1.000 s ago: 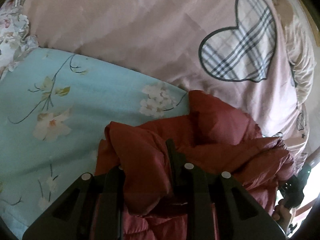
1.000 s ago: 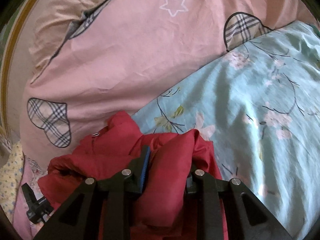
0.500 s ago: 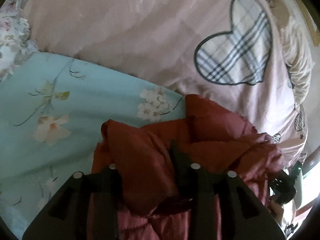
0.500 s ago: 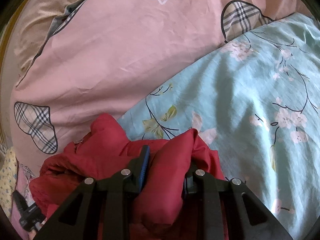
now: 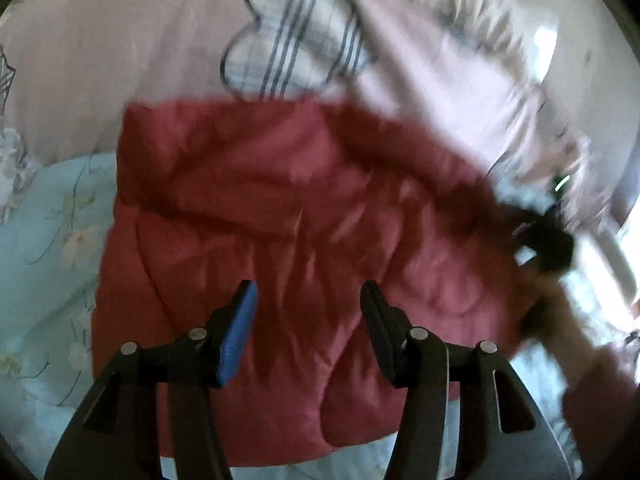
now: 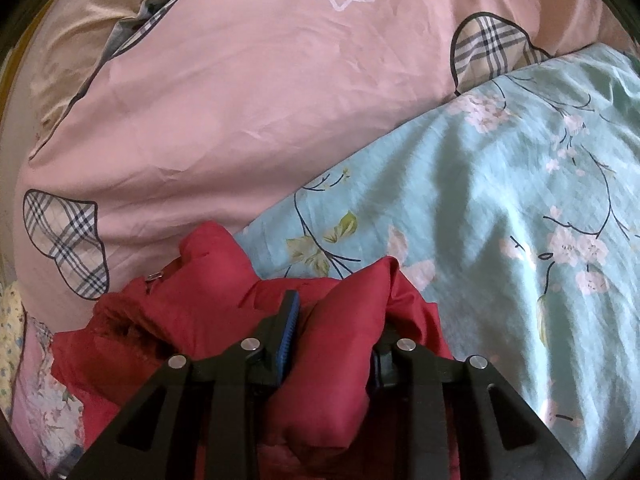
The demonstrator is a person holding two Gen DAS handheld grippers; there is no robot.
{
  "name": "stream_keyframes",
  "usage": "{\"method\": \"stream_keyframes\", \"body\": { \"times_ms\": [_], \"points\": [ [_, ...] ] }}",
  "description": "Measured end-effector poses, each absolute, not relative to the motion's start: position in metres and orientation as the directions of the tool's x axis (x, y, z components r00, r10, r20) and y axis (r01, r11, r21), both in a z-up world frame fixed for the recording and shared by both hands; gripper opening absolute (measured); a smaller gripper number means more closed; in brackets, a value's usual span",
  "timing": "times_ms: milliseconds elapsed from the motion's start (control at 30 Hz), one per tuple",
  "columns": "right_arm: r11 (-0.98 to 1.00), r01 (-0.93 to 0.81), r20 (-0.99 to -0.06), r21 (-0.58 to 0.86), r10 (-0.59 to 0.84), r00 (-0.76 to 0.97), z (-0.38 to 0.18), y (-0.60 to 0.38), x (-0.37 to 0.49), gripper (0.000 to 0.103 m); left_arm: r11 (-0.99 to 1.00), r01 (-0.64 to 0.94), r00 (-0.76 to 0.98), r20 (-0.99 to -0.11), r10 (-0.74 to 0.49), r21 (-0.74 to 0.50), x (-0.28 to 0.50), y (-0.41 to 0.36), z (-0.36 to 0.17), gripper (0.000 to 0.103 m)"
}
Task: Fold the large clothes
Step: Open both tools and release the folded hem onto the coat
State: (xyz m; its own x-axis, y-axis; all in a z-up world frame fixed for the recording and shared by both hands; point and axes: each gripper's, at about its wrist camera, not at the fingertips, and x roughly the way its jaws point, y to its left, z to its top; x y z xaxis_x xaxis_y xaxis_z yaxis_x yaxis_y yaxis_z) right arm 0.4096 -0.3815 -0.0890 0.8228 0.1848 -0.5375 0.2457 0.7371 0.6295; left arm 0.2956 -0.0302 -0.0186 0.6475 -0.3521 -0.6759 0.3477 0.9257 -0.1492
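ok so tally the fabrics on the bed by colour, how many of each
red: 1, the padded jacket
pink: 1, the duvet with plaid hearts
light blue: 1, the floral sheet
beige: 1, the crumpled cloth at the far edge
total: 4

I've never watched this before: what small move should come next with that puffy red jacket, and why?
Probably let the right claw finish releasing. Its jaws are opening, yet a fold of the puffy red jacket sits bunched between them, while the left claw has nothing between its opening jaws, above the flattened jacket.
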Motion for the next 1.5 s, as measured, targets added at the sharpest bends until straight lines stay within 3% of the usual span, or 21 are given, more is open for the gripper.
{"method": "stream_keyframes", "body": {
  "times_ms": [167, 233, 300, 367, 500, 600, 733, 900, 1500],
  "points": [
    [0.777, 0.187, -0.495, 0.601, 0.178, 0.851, -0.053, -0.379, 0.374, 0.049, 0.952, 0.286, 0.658, -0.700, -0.278, -0.109, 0.317, -0.037, -0.042, 0.052],
    [0.834, 0.165, -0.466, 0.526, 0.120, 0.877, -0.030, -0.368, 0.349, 0.057, 0.954, 0.278, 0.663, -0.697, -0.273, -0.109, 0.321, -0.038, -0.044, 0.052],
    [0.882, 0.150, -0.428, 0.447, 0.064, 0.902, -0.014, -0.354, 0.327, 0.071, 0.956, 0.273, 0.669, -0.694, -0.265, -0.102, 0.323, -0.040, -0.044, 0.052],
    [0.919, 0.075, -0.402, 0.386, 0.095, 0.911, -0.007, -0.333, 0.314, 0.076, 0.957, 0.272, 0.669, -0.696, -0.260, -0.096, 0.326, -0.042, -0.043, 0.053],
    [0.960, -0.067, -0.553, 0.273, 0.214, 0.805, -0.033, -0.285, 0.342, 0.075, 0.956, 0.276, 0.665, -0.699, -0.264, -0.099, 0.334, -0.039, -0.040, 0.052],
    [0.968, -0.047, -0.627, 0.248, 0.197, 0.753, -0.061, -0.283, 0.369, 0.075, 0.953, 0.283, 0.665, -0.693, -0.279, -0.112, 0.336, -0.029, -0.034, 0.047],
    [0.956, 0.005, -0.628, 0.293, 0.188, 0.755, -0.069, -0.303, 0.393, 0.075, 0.959, 0.227, 0.656, -0.701, -0.279, -0.170, 0.361, 0.008, -0.030, 0.031],
    [0.918, 0.049, -0.648, 0.394, 0.239, 0.723, -0.082, -0.322, 0.420, 0.075, 0.963, 0.162, 0.620, -0.737, -0.268, -0.214, 0.399, 0.033, -0.043, 0.029],
    [0.916, 0.088, -0.673, 0.390, 0.218, 0.707, -0.081, -0.315, 0.434, 0.076, 0.964, 0.153, 0.598, -0.757, -0.265, -0.217, 0.424, 0.022, -0.042, 0.029]
  ]
}}
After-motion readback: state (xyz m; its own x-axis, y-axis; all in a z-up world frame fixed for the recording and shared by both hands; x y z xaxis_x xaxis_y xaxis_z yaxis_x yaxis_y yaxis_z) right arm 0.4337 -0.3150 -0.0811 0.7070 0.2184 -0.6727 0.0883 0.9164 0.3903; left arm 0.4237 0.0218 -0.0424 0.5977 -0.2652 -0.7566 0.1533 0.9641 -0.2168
